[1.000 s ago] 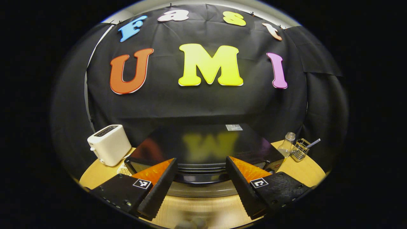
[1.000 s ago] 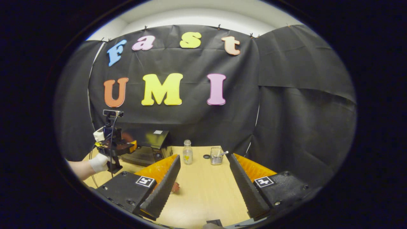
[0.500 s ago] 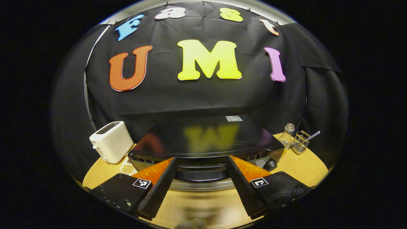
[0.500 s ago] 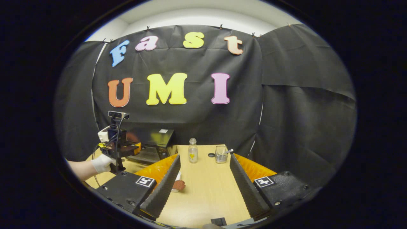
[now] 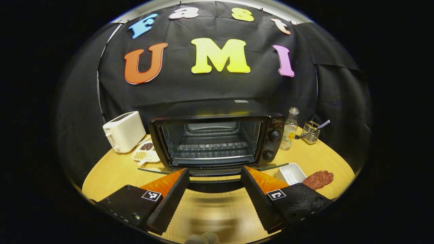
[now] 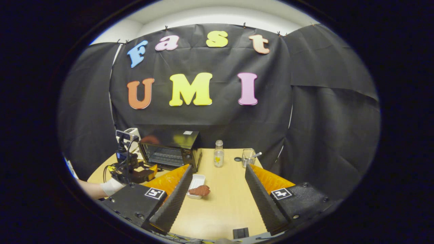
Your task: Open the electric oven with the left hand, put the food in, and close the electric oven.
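Oven (image 5: 213,139) stands at table centre, 12 o'clock from the left gripper (image 5: 213,189), whose jaws sit apart astride the lowered door handle (image 5: 212,184), clearing the cavity. Food (image 5: 318,179) lies at 3 o'clock; right gripper (image 6: 217,196) is spread, empty, presumably ready to collect it.

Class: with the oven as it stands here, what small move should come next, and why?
Probably the right gripper should reach for the meat and close on it: the oven gapes with its rack bare, and the meat lies on the table.

Black electric oven (image 5: 217,135) on table, door folded down open, wire rack inside, reddish-brown food (image 5: 318,179) lying right of it
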Demonstrator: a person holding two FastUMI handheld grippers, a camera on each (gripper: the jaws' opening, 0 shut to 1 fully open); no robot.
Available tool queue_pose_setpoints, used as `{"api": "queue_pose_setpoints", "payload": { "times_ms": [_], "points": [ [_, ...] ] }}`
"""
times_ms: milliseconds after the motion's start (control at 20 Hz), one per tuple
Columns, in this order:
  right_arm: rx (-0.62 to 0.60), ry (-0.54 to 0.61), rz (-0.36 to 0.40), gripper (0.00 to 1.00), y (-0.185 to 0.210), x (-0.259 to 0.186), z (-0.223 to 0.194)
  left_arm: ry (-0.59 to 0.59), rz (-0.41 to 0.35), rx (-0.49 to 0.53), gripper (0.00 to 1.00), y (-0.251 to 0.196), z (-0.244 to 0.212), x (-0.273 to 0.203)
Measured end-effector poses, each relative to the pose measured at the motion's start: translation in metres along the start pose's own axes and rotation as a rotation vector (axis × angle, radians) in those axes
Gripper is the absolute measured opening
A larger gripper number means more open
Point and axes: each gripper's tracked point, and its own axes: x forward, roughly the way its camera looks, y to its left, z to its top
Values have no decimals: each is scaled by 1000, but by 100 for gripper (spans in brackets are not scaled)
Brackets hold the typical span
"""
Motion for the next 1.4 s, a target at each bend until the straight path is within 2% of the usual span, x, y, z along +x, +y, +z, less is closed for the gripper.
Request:
{"api": "queue_pose_setpoints", "payload": {
  "times_ms": [200, 250, 300, 650, 900, 1050, 1400],
  "points": [
    [-13, 26, 9, 99, 3, -1, -7, 36, -1, 13, 97, -4, -36, -6],
    [-18, 36, 6, 99, 2, -1, -9, 56, 1, 8, 89, -4, -45, -7],
    [-22, 37, 5, 99, 2, -2, -8, 80, 5, -2, 96, -5, -54, -7],
    [-24, 45, 6, 99, 0, -3, -10, 187, 3, 1, 95, -10, -98, -3],
    [-22, 53, 11, 99, -11, -1, -19, 115, 17, -1, 97, -3, -86, -7],
    [5, 66, 47, 99, -14, 15, -32, 75, 9, -13, 97, -2, -76, -27],
    [71, 235, 230, 98, 1, 102, -97, -32, 62, -25, 97, 12, -26, -131]
  ]
}}
